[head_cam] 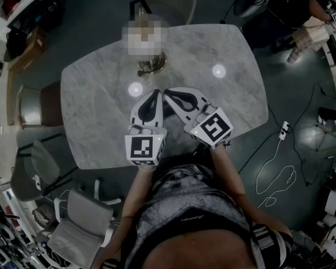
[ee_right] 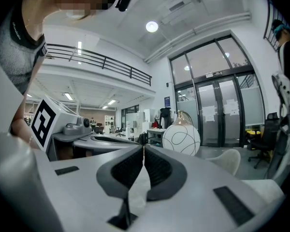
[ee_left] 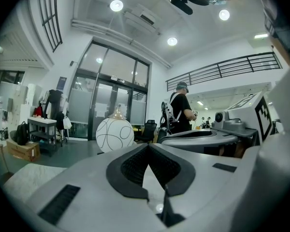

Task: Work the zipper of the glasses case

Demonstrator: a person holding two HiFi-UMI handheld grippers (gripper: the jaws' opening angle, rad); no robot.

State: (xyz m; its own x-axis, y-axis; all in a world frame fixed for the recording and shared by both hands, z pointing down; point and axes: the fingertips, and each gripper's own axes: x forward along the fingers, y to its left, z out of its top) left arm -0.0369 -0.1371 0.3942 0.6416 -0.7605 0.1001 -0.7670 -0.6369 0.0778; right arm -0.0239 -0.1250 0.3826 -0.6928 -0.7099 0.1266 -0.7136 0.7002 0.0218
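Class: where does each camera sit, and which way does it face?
Head view: on the head, facing down at the marble table; torso, forearms, both tools show.
Left gripper view: on the left tool, facing across the hall; its shut jaws show.
Right gripper view: on the right tool, likewise.
Gripper views share the globe lamp.

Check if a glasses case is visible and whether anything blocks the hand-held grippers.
No glasses case shows; the left hand-held gripper and right hand-held gripper are shut, empty; only a globe lamp stands ahead.

Left claw (head_cam: 156,94) and right claw (head_cam: 168,93) are closed, empty, tips close together.
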